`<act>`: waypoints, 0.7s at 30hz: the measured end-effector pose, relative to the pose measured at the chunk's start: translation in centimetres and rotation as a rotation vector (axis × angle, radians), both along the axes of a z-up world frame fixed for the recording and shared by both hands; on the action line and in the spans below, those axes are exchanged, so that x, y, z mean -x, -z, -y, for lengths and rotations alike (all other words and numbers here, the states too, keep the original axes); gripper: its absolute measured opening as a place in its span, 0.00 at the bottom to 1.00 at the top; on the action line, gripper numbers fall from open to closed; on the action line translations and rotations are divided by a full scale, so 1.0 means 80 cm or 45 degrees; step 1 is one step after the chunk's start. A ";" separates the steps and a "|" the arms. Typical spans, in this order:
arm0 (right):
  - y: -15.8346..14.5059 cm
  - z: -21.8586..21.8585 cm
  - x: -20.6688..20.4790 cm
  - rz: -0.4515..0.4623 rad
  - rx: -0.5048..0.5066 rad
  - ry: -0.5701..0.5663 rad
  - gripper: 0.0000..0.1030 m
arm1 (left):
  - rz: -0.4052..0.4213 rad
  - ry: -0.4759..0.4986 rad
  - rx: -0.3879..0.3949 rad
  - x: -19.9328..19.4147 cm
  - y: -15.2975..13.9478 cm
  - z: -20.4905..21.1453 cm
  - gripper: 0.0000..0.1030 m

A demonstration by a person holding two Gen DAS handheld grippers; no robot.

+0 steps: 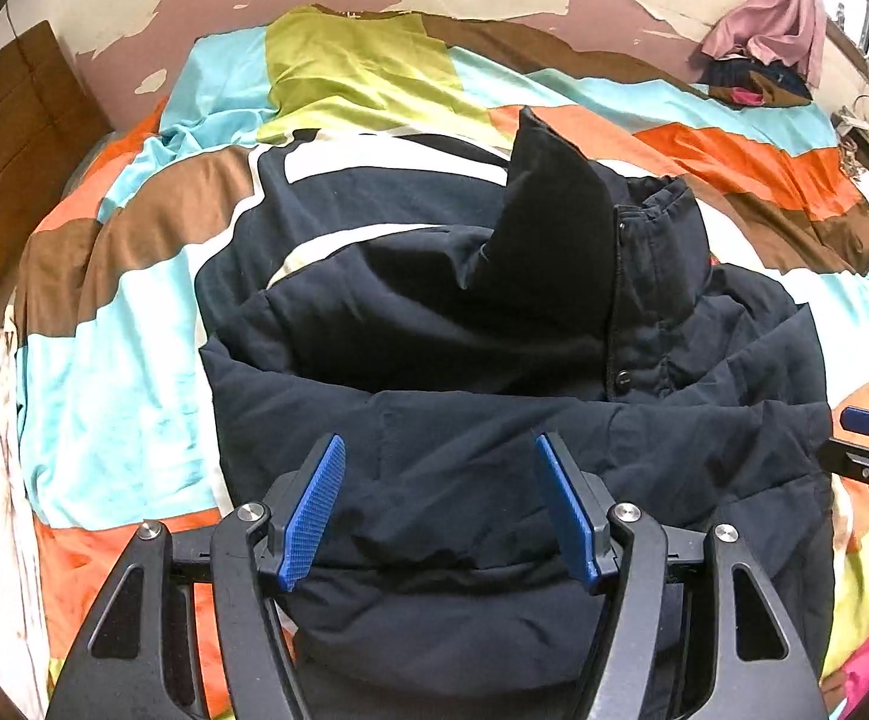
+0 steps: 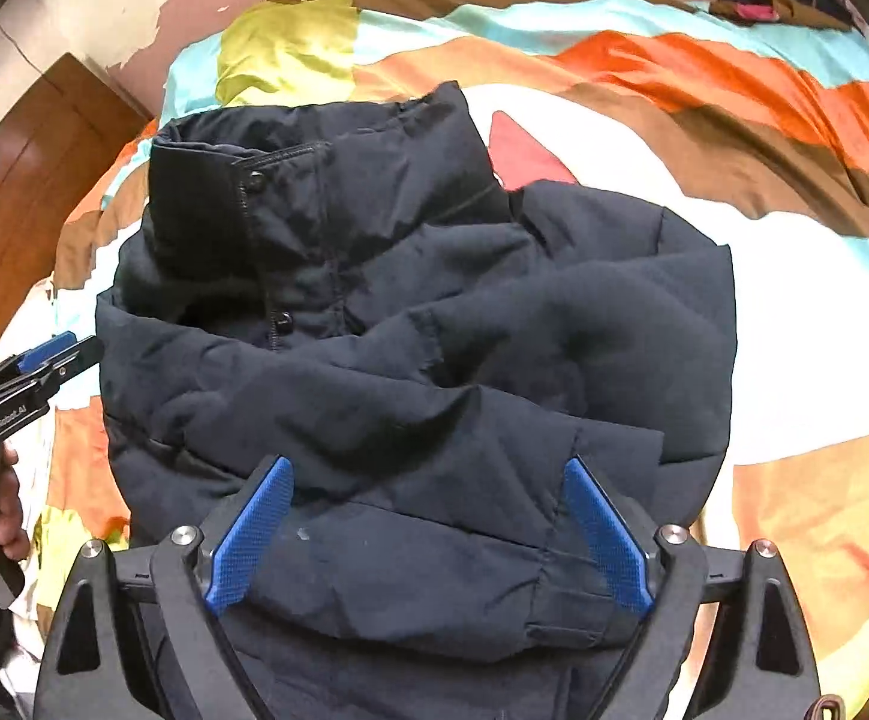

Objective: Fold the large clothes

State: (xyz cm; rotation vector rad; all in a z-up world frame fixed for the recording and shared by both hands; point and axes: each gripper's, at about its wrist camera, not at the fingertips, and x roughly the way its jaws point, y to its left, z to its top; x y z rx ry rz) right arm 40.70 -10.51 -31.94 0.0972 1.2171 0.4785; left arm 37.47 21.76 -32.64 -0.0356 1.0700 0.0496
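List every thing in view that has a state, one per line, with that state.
dark padded jacket: lying on the bed, bunched and partly folded, collar standing up, front placket snapped shut
left gripper: open above the jacket, nothing between its pads
right gripper: open above the jacket, holding nothing
patchwork bedcover: spread out, wrinkled
pile of clothes: heaped, unfolded, at the far corner

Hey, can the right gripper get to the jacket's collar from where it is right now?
Probably yes. The right gripper hangs open above the dark jacket, holding nothing. The collar stands up at the far end, and nothing lies between them but the jacket's own folds.
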 end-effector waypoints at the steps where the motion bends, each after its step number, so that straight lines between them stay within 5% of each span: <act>1: -0.003 -0.002 0.002 -0.003 -0.004 0.008 0.89 | 0.002 0.007 0.004 0.001 -0.001 -0.002 0.58; 12: 0.005 -0.005 0.038 -0.049 -0.049 0.039 0.89 | 0.002 0.046 0.032 -0.007 0.003 -0.018 0.58; 18: 0.002 0.017 0.039 -0.060 -0.054 0.029 0.89 | 0.062 0.011 0.163 -0.071 -0.047 -0.012 0.58; 21: -0.009 0.029 0.026 -0.044 -0.073 0.048 0.89 | 0.055 -0.016 0.153 -0.114 -0.063 -0.004 0.58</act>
